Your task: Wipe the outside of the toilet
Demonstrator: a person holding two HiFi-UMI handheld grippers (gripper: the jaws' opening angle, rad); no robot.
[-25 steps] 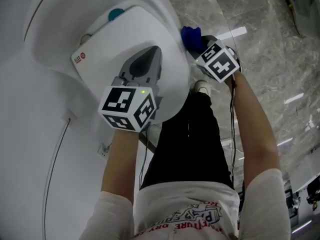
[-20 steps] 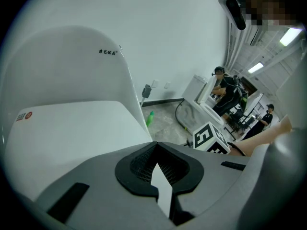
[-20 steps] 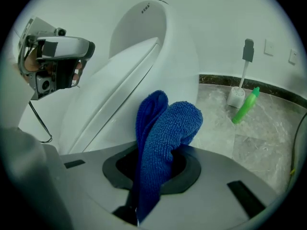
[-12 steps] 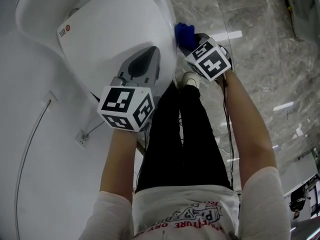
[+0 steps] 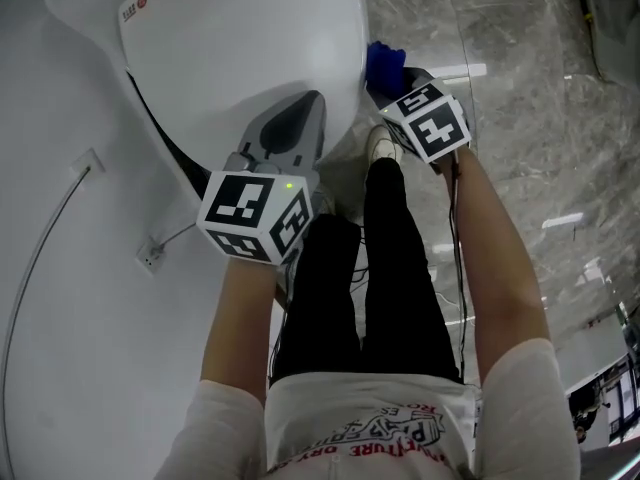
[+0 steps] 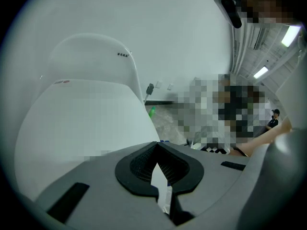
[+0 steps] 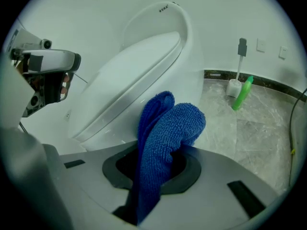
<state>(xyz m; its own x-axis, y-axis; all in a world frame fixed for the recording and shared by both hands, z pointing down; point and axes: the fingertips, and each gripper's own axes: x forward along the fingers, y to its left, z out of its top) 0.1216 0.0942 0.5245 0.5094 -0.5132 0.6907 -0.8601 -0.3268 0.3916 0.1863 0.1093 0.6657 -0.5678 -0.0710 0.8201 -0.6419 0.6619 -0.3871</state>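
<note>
Your right gripper (image 5: pixel 403 85) is clamped on a blue cloth (image 7: pixel 165 138). The cloth is folded, and its bunched end sticks out past the jaw tips. In the head view it sits against the right-hand side of the toilet (image 5: pixel 240 48), just under the rim near the front of the bowl. The right gripper view shows the cloth in front of the white bowl wall. You cannot tell from that view whether the cloth is pressed on or only just beside it.

Your left gripper (image 5: pixel 305 108) hovers above the closed lid, near its front edge. Its jaws are drawn together until the tips meet, with only a thin slit lower down. Nothing is between them. Its own view looks along the lid toward the back of the toilet.

You stand at the front of the toilet, with your black trousers (image 5: pixel 390 268) and one white shoe (image 5: pixel 381 144) on the grey marble floor (image 5: pixel 520 68). The shoe is close to the front of the bowl.

Along the floor's far edge, by the wall, a green bottle (image 7: pixel 241 94) leans beside a white brush holder (image 7: pixel 235 86). On the white surface at the toilet's left, a socket (image 5: pixel 150 256) and a thin cable (image 5: pixel 40 258) show.
</note>
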